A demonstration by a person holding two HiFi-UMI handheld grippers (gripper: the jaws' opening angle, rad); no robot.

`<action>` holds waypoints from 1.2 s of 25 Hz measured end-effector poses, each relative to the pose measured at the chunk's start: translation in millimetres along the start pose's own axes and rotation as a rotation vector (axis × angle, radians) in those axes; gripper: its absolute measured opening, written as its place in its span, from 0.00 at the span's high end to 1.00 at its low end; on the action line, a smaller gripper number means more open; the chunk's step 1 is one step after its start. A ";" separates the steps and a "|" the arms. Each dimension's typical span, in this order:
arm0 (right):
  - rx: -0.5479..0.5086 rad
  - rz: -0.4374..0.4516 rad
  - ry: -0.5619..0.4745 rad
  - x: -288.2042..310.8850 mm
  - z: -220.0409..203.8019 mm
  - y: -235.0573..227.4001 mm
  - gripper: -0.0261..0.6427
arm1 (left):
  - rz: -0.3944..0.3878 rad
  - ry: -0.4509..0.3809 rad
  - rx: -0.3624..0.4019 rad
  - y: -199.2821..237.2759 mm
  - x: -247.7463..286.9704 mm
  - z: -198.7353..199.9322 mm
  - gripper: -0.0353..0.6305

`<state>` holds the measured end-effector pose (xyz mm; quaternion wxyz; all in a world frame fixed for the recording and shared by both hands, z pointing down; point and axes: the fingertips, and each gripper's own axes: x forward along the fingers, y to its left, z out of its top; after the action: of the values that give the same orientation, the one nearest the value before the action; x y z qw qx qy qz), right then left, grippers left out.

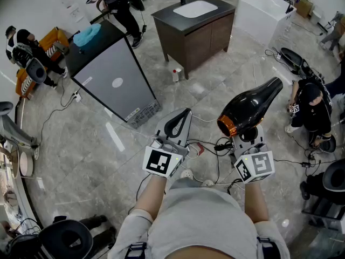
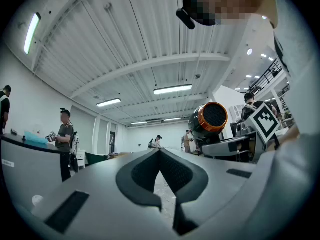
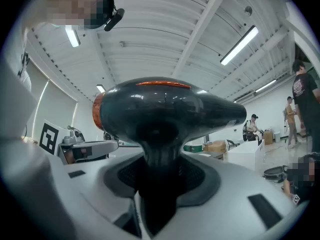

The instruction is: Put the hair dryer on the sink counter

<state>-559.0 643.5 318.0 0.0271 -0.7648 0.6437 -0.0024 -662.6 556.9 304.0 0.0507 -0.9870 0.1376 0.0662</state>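
A black hair dryer (image 1: 249,108) with an orange ring at one end stands up from my right gripper (image 1: 249,135), which is shut on its handle. In the right gripper view the hair dryer's body (image 3: 165,106) fills the middle, with the handle pinched between the pads of the right gripper (image 3: 161,159). My left gripper (image 1: 185,114) is held beside it, shut and empty; its tips meet in the left gripper view (image 2: 160,151), where the hair dryer (image 2: 210,119) shows to the right. The sink counter (image 1: 161,14), a dark vanity with a white basin (image 1: 195,8), stands far ahead across the floor.
A tall grey cabinet (image 1: 110,82) with a teal cloth (image 1: 87,35) on top stands ahead on the left. A white tub (image 1: 264,15) is right of the vanity and a small bottle (image 1: 176,74) stands at its foot. Cables (image 1: 210,144) lie on the floor. A person (image 1: 310,109) crouches at right.
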 end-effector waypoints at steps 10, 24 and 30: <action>-0.019 -0.006 -0.002 17.4 -2.4 0.5 0.69 | -0.012 -0.017 -0.001 15.1 8.5 -4.9 0.93; -0.007 -0.037 0.006 58.3 -6.9 12.1 0.69 | -0.067 -0.037 -0.027 62.5 20.9 -13.3 0.93; 0.016 -0.077 0.003 77.9 -3.6 0.3 0.69 | -0.092 -0.036 -0.031 80.1 42.7 -17.4 0.93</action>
<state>-546.0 566.6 319.1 0.0324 -0.7889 0.6136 -0.0097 -642.1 466.8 308.4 0.0410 -0.9916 0.0902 0.0835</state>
